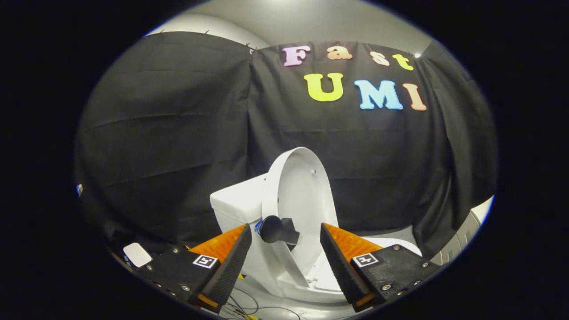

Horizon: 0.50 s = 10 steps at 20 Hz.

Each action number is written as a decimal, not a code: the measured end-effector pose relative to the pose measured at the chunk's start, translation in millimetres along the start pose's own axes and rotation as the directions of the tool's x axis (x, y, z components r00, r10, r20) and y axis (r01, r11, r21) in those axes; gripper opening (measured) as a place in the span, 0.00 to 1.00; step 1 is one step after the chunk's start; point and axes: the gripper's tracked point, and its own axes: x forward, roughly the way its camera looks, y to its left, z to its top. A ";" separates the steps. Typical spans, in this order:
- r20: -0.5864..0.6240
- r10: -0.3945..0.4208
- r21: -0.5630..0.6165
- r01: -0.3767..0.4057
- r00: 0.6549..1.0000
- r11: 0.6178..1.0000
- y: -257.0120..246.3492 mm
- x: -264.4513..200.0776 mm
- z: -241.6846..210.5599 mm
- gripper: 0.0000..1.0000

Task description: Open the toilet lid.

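Observation:
A white toilet point(271, 266) stands just ahead of my fingers. Its lid point(302, 200) is raised and stands nearly upright, leaning back toward the white tank point(238, 202). A black knob-shaped handle point(273, 229) is fixed to the lid's edge, just beyond and between my fingertips. My gripper point(285, 242) is open, its orange and black fingers point(231, 258) spread wide on either side of the handle without touching it. Part of the seat and bowl point(320, 280) shows between the fingers, below the lid.
Black cloth point(178, 133) forms the booth's wall behind the toilet. Loose cables point(242, 306) lie on the floor beneath the fingers. A small white card point(137, 254) lies beside the left finger's base. A pale wall panel point(466, 231) shows at the right.

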 end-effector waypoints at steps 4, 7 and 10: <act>0.080 -0.025 -0.042 0.029 0.996 0.999 -31.6 -32.9 30.8 0.94; 0.145 -0.060 -0.032 0.066 0.988 0.997 -60.4 -57.6 57.2 0.94; 0.219 -0.095 -0.041 0.106 0.971 0.994 -84.5 -89.5 79.8 0.94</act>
